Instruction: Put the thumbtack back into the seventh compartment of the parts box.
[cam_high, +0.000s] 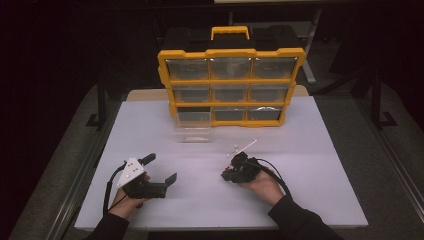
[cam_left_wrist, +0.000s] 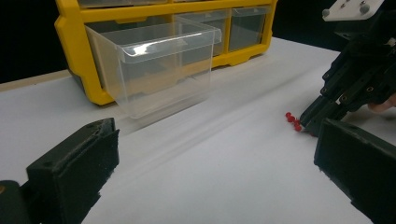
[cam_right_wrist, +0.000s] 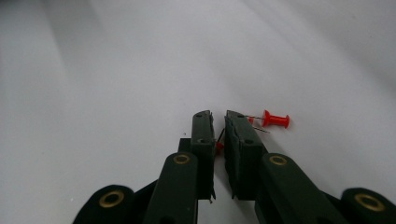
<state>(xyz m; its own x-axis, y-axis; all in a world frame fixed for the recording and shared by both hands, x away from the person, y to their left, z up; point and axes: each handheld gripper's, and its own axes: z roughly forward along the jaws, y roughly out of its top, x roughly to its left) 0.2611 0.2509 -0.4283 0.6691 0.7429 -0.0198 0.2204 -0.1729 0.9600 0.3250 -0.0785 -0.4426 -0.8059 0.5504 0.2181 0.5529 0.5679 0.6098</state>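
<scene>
A red push pin (cam_right_wrist: 218, 147) sits between the nearly closed jaws of my right gripper (cam_right_wrist: 218, 116), which points down at the white table (cam_high: 300, 165). Another red push pin (cam_right_wrist: 275, 121) lies just beside its right jaw. In the left gripper view a few red pins (cam_left_wrist: 293, 122) lie at the tip of the right gripper (cam_left_wrist: 310, 123). My left gripper (cam_high: 161, 168) rests at the left of the table, open and with nothing between its fingers. From the high view the right gripper (cam_high: 227, 176) is at centre right.
A yellow drawer organizer (cam_high: 230, 52) stands at the back of the table. Its bottom-left clear drawer (cam_high: 192, 131) is pulled out onto the table, and in the left gripper view this drawer (cam_left_wrist: 154, 70) looks empty.
</scene>
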